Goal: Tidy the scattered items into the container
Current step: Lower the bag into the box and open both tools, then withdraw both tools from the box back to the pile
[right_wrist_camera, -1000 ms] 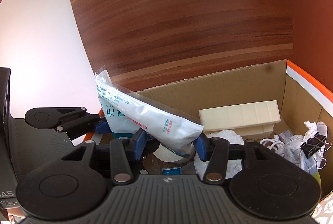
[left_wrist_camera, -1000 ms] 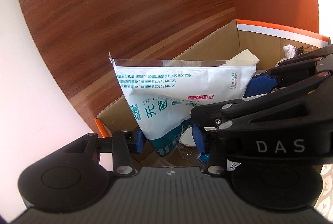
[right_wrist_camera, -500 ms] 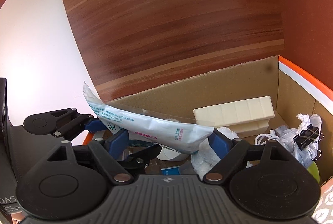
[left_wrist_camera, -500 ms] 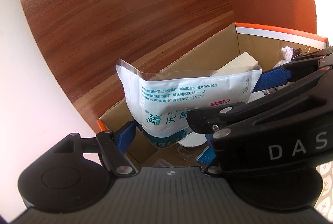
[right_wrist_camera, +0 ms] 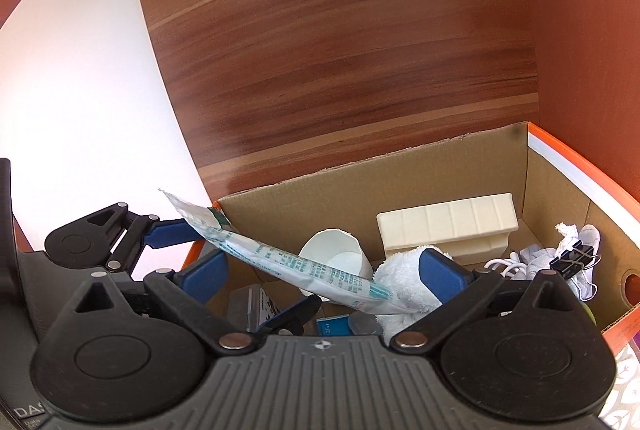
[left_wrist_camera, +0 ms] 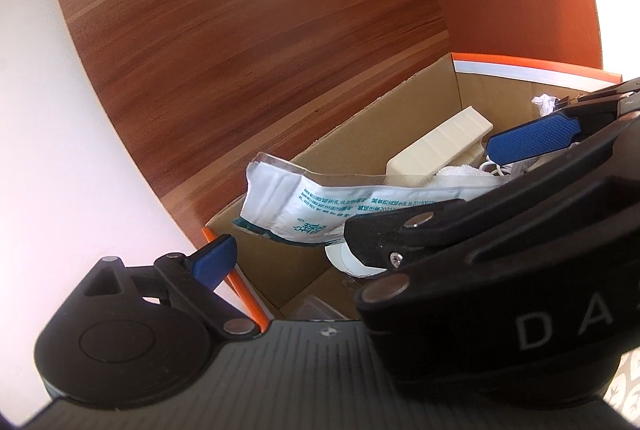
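A white sterile pack with green print (right_wrist_camera: 288,262) lies slanted inside the cardboard box (right_wrist_camera: 360,190), its upper end on the box's left rim and its lower end on a white towel (right_wrist_camera: 400,282). It also shows in the left wrist view (left_wrist_camera: 340,202). My right gripper (right_wrist_camera: 320,270) is open around the pack without touching it. My left gripper (left_wrist_camera: 304,250) is open at the box's left corner; only its left finger (left_wrist_camera: 212,262) shows, the right one is hidden behind my right gripper's body.
The box also holds a cream plastic block (right_wrist_camera: 444,226), a white paper cup (right_wrist_camera: 336,258), a black binder clip (right_wrist_camera: 572,262), white cable and crumpled tissue (right_wrist_camera: 568,234), and small packets (right_wrist_camera: 256,306). A wooden panel (right_wrist_camera: 340,70) stands behind the box.
Both grippers opened and let go of the pack. It dropped from upright to a slant across the box's contents. Both grippers pulled back a little.
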Available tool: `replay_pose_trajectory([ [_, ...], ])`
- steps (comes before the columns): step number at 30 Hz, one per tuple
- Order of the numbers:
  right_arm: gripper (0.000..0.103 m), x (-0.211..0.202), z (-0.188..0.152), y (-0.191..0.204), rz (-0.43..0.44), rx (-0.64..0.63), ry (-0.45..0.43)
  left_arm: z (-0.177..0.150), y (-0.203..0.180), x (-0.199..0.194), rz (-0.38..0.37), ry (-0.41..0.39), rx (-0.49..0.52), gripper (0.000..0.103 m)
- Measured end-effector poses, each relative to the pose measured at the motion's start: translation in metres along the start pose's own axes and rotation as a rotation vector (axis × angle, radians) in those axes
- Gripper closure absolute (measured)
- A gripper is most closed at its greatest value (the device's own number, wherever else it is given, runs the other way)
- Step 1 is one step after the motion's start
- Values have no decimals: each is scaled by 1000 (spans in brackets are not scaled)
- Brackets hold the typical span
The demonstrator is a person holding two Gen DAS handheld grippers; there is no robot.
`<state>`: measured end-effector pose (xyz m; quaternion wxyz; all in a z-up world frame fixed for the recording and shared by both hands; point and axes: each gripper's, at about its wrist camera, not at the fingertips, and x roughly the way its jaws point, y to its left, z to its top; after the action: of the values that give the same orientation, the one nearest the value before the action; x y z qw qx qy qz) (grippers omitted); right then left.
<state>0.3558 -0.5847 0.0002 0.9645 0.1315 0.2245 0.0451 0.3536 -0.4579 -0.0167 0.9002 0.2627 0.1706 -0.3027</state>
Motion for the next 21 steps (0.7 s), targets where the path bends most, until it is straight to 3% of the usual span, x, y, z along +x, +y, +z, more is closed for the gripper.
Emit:
replay_pose_trajectory([
  [10, 0, -20, -4, 10, -10, 26, -48, -5, 17, -20, 9, 16, -108, 0],
  [21, 0, -50, -25, 30, -15, 21, -71, -36, 33, -54, -15, 42, -239, 0],
])
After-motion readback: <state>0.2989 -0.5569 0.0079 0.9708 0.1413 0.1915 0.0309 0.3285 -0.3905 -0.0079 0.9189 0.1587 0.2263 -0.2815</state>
